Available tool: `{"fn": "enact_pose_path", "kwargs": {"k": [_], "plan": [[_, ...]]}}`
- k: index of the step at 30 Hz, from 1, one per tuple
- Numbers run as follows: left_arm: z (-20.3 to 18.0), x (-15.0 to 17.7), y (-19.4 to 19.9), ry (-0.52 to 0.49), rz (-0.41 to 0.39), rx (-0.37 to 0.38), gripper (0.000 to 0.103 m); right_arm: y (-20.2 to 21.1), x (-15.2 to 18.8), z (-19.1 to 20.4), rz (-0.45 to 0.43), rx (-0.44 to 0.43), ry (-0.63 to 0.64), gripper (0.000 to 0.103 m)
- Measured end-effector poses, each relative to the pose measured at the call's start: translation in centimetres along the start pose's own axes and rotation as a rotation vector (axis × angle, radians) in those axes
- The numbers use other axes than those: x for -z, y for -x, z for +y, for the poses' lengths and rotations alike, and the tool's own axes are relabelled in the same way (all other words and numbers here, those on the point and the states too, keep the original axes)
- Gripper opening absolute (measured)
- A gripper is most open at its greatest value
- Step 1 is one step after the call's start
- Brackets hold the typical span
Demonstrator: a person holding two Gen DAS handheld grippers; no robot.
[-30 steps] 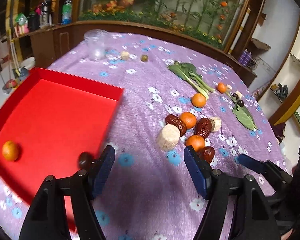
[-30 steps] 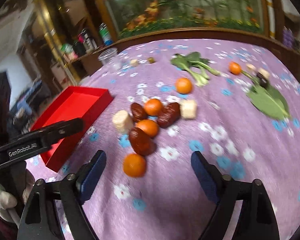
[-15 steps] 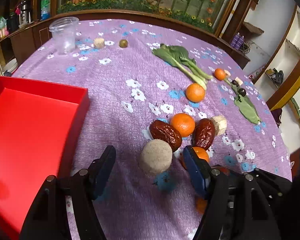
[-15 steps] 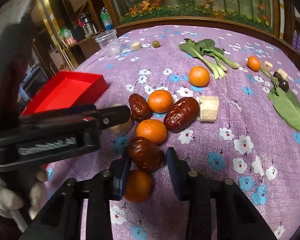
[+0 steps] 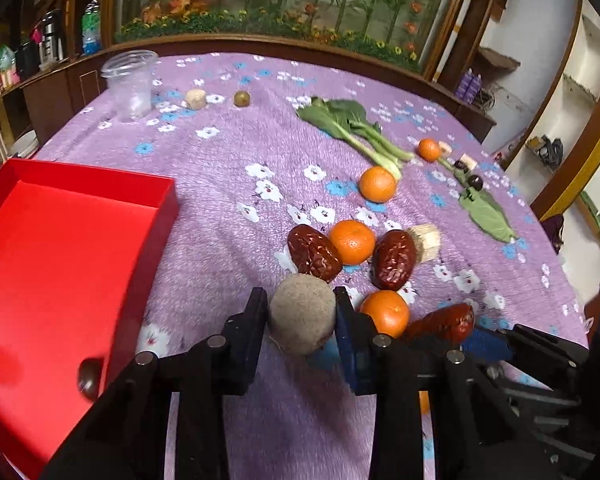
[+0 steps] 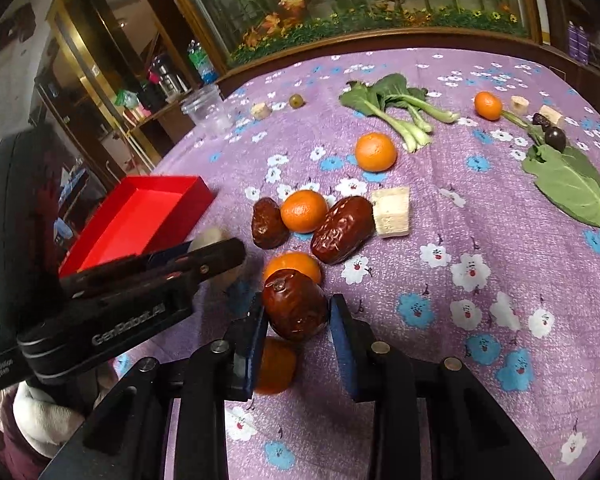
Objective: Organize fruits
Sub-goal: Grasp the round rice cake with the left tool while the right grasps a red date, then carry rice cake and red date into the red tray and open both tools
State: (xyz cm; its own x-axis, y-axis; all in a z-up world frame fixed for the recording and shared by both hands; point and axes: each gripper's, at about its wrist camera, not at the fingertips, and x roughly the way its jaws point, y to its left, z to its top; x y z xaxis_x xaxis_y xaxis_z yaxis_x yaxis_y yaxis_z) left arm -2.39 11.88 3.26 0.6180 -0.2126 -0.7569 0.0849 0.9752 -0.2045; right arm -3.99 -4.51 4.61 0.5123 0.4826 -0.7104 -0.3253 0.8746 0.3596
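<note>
Two grips at once: left hand-held gripper (image 5: 301,322) clamps the light, firm tan round chunk (image 5: 302,313) across its middle; right hand-held gripper (image 6: 298,314) pinches the wrinkled, slightly soft red date (image 6: 295,304) at its sides.

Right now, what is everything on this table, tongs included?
Tray: one, red, left.
Dark fruit: one, brown, in tray.
Cup: one, clear, far left.
Small fruit: one, green, near cup.
Oranges: five showing, orange, centre and right.
Dates: three, dark red, centre.
Pale chunks: several, cream, scattered.
Bok choy: one, green, far side.
Leaf: one, green, right.
Tablecloth: one, purple, flowered, underneath.
Left tongs: one, black, shut on tan lump.
Right tongs: one, black, shut on nearest date.
</note>
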Motion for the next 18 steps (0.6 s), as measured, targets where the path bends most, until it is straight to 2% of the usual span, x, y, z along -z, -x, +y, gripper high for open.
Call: {"fn": "enact_pose_path", "kwargs": {"k": [7, 12, 18], "plan": [[2.5, 1.6, 5.2, 0.082, -0.081, -0.017, 0.031, 2.2, 0.5, 1.2, -0.024, -0.015, 0.007, 0.034], [7.5, 2.8, 9.0, 0.2, -0.144, -0.086, 0.031, 3.4, 0.6, 3.7, -0.032, -0.034, 0.056, 0.034], [13.0, 4.3, 11.3, 0.318, -0.182, -0.167, 0.031, 3.1, 0.3, 7.9, -0.013, -0.099, 0.122, 0.034]]}}
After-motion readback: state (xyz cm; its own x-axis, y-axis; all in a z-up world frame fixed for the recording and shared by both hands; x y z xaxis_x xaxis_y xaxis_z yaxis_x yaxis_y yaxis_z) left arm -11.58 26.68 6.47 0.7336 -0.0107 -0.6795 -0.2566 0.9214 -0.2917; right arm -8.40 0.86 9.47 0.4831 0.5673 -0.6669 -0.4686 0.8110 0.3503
